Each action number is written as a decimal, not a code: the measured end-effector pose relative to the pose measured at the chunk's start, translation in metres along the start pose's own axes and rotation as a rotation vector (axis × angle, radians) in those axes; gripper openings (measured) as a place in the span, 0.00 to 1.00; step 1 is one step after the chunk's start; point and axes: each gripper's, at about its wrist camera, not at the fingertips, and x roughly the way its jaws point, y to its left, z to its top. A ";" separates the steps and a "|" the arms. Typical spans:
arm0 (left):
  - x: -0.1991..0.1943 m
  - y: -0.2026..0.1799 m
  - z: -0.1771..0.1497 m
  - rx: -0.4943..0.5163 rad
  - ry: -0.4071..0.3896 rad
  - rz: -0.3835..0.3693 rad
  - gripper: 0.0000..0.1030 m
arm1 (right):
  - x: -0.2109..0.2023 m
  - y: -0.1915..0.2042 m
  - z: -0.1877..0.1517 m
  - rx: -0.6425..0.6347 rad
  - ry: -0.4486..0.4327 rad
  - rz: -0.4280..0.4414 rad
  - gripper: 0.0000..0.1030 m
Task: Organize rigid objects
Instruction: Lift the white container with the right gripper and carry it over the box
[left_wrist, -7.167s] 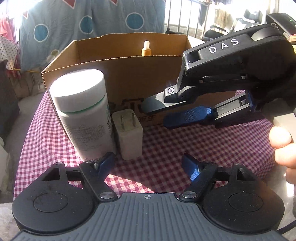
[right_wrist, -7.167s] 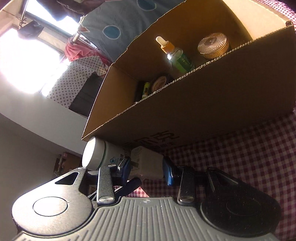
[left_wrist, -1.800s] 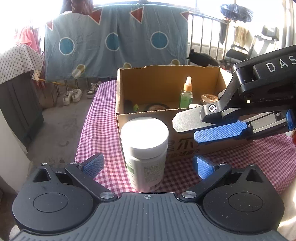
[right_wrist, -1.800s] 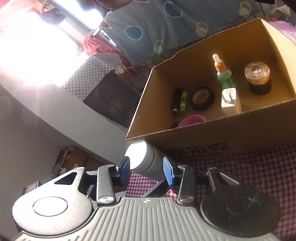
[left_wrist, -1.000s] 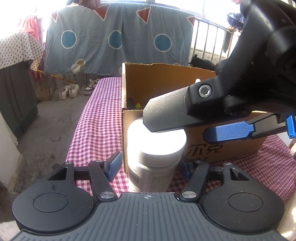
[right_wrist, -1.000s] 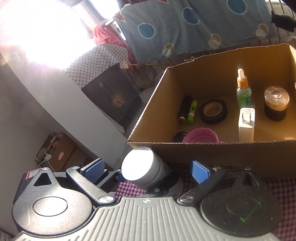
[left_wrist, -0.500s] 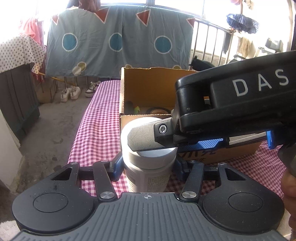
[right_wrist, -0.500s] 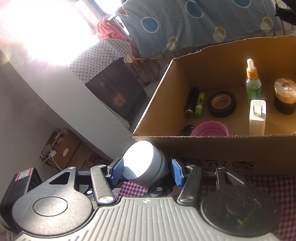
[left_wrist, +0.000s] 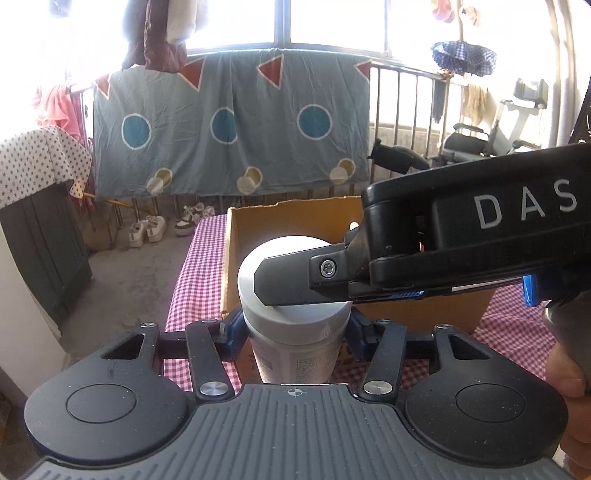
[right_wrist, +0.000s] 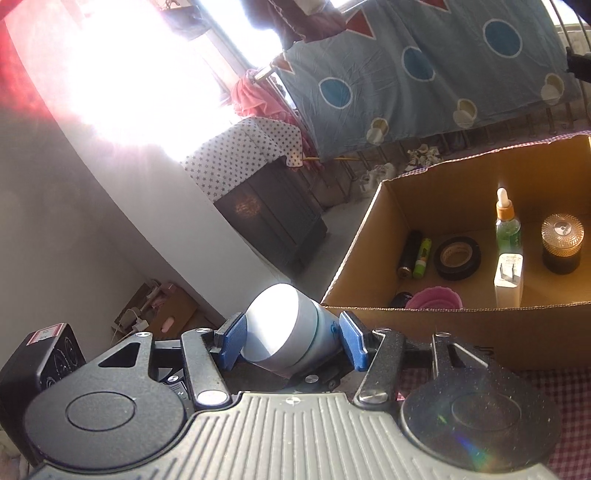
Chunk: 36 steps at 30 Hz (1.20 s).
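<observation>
White pill bottle (left_wrist: 293, 314) is clamped by both the left hand-held gripper (left_wrist: 293, 332) and, apparently, the right hand-held gripper (right_wrist: 291, 341).

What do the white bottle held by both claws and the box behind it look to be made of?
White bottle: apparently plastic, given its smooth, matte, opaque cap and body with a printed label. Box: corrugated cardboard, plain brown and matte, with ragged cut edges.

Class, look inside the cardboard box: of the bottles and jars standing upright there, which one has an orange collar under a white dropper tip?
The green dropper bottle, standing behind the white plug adapter. The dark jar beside it has a ribbed gold lid instead.
</observation>
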 end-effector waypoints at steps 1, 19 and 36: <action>-0.002 -0.003 0.005 0.007 -0.008 -0.003 0.52 | -0.006 0.001 0.004 -0.009 -0.011 0.002 0.57; 0.101 -0.106 0.084 0.095 0.053 -0.308 0.52 | -0.084 -0.118 0.105 0.050 -0.104 -0.191 0.57; 0.155 -0.113 0.051 0.086 0.294 -0.317 0.52 | -0.037 -0.190 0.079 0.103 0.050 -0.237 0.66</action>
